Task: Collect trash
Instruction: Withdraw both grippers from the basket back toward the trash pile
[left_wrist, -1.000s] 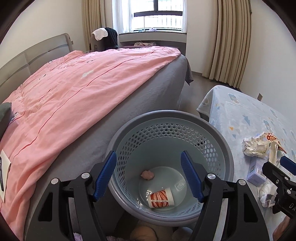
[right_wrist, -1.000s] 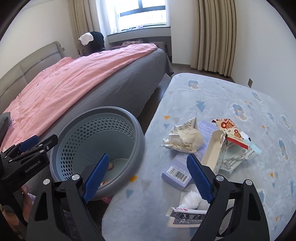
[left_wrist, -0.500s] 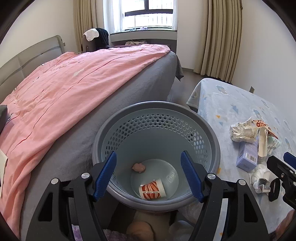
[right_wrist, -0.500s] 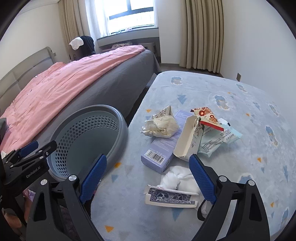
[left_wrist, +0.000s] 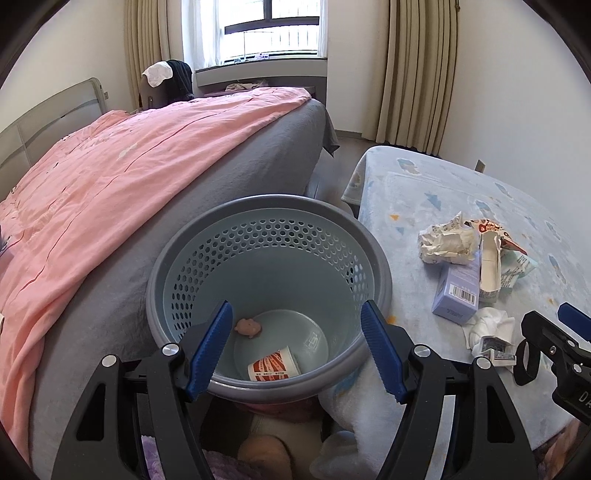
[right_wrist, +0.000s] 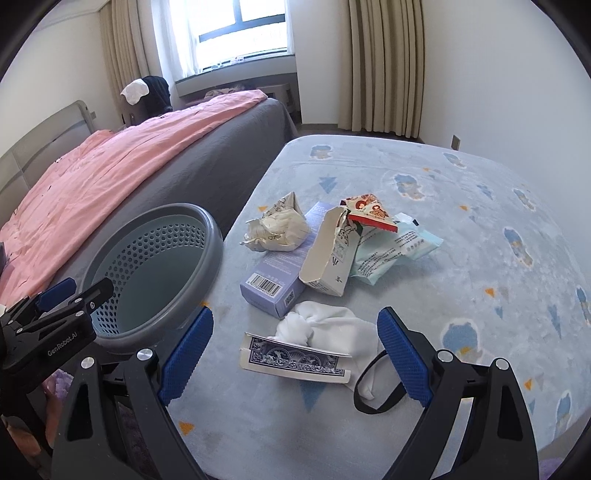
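A: Trash lay heaped just ahead of the right tool (right_wrist: 293, 356), whose blue pads stood wide apart and held nothing. A playing-card box (right_wrist: 295, 359) sat directly between its tips, with a white wad of cloth (right_wrist: 325, 328) touching it on the far side.

B: And beyond that?

A: A lilac carton with a barcode (right_wrist: 275, 282) lay farther out, a crumpled paper ball (right_wrist: 277, 229) resting on its far end. To the right of those, a torn open carton (right_wrist: 327, 254) leaned over a pale green wrapper (right_wrist: 391, 251) and a red-printed packet (right_wrist: 369, 212). Everything sat on the blue patterned surface (right_wrist: 461, 258).

B: What about the left tool (left_wrist: 295, 354)?

A: It was equally wide open and empty, poised over the grey perforated basket (left_wrist: 266, 221). Down between its pads, on the basket floor, a red-and-white paper cup (left_wrist: 273, 365) lay on its side, and a small pink lump (left_wrist: 249, 326) sat near the left pad. What that lump was, I couldn't tell.

B: And the bed?

A: The pink-covered bed (left_wrist: 110, 177) ran off to the left, beside the basket.
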